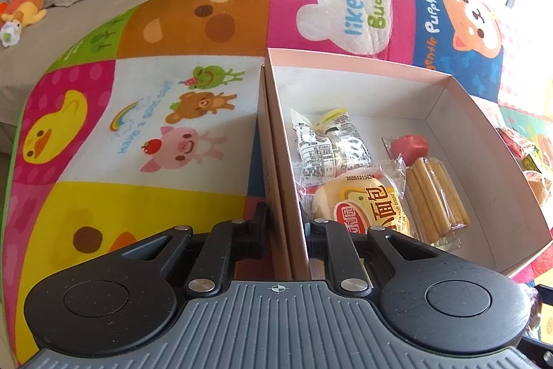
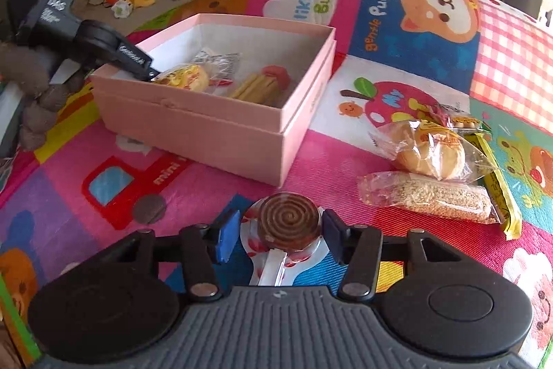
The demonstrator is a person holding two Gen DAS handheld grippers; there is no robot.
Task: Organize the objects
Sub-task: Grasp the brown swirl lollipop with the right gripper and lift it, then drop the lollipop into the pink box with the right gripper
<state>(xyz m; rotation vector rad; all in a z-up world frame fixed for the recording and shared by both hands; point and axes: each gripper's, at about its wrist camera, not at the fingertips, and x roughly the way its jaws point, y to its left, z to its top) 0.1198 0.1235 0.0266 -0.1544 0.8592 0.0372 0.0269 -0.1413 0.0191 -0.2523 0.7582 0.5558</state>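
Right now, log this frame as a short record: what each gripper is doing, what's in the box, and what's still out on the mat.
left gripper: jaws straddling the near wall of the pink box, shut on it
right gripper: open around the spiral lollipop, pads not touching it
in box: bread bun packet, biscuit sticks, red candy, silver packet
on mat, outside box: wrapped bun, sesame bar, yellow packet

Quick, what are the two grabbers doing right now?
Left gripper: jaws shut on the pink box wall.
Right gripper: jaws open around the spiral lollipop.
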